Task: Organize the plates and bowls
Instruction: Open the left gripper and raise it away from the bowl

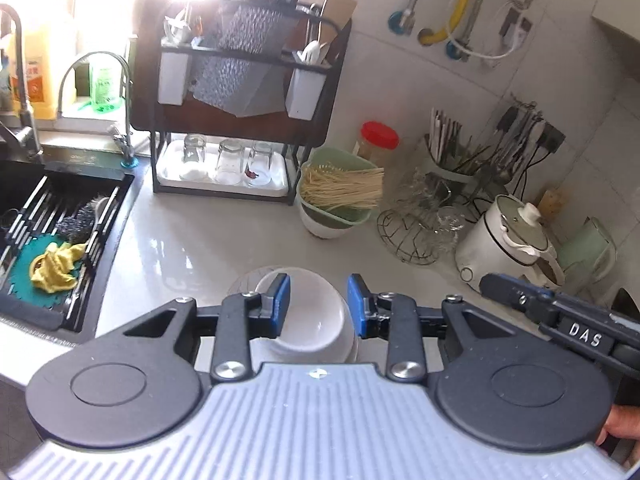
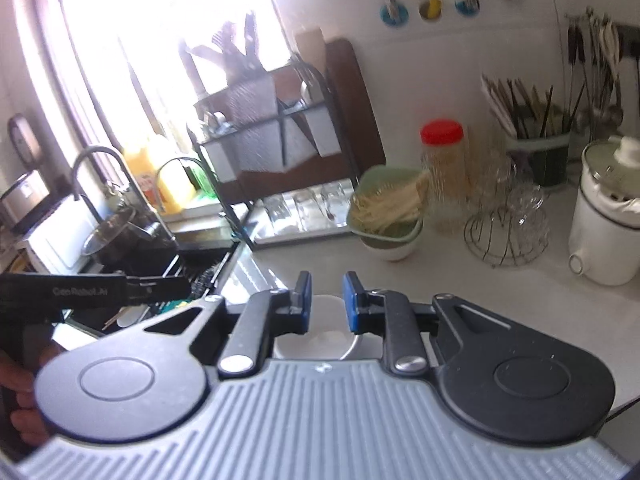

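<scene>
Bowl [image 1: 316, 320], round glossy white, sits on smooth countertop [image 1: 192, 248].

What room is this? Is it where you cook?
Most likely a home kitchen. There is a sink with a tap, a knife and cutlery rack with drinking glasses under it, and a small white cooking pot on the counter.

White bowl [image 1: 316, 320]: near rim hidden behind left gripper [image 1: 319, 300] body; whether it sat on a plate couldn't be told. In right wrist view, bowl [image 2: 326, 334] mostly hidden behind right gripper [image 2: 327, 302]. Glasses [image 2: 308, 206] behind bowl: blurred, count unclear. Sink [image 1: 60, 216] left of bowl: cut off by pic edge. Hand [image 1: 620, 426] right of bowl: only a sliver shown.
</scene>
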The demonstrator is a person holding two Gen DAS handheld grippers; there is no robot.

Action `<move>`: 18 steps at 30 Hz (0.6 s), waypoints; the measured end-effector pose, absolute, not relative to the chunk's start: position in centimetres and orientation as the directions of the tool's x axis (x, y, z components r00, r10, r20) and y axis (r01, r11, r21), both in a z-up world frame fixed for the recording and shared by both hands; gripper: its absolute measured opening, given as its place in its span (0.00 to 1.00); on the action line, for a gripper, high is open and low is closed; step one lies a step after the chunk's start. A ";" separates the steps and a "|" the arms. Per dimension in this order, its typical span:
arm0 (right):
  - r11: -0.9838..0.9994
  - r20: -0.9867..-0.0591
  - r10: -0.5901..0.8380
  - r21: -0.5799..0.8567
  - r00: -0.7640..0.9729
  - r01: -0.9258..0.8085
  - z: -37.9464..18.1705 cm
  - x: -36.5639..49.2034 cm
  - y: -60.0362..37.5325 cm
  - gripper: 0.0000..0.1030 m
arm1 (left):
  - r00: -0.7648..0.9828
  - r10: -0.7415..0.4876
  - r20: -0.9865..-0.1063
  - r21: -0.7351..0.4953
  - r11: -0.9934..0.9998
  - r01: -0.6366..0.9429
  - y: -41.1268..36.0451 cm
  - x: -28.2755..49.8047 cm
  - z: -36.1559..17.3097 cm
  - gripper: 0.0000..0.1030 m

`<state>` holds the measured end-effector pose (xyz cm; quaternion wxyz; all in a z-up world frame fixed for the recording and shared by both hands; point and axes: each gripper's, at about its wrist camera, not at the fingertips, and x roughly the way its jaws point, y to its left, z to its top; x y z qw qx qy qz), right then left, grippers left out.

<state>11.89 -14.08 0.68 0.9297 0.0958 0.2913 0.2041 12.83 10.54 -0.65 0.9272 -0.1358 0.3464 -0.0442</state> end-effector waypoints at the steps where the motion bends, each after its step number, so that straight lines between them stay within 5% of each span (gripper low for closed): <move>1: 0.899 -0.491 0.434 0.290 0.756 -0.328 0.9 11.0 -14.3 0.21 | 0.764 -0.166 -0.624 -0.275 0.961 -0.015 10.2 11.6 -0.4 0.35; 18: 0.911 -0.436 0.406 0.261 0.803 -0.319 -0.4 0.0 -17.4 0.21 | 0.774 -0.095 -0.626 -0.208 0.977 -0.048 6.1 -2.3 -1.4 0.35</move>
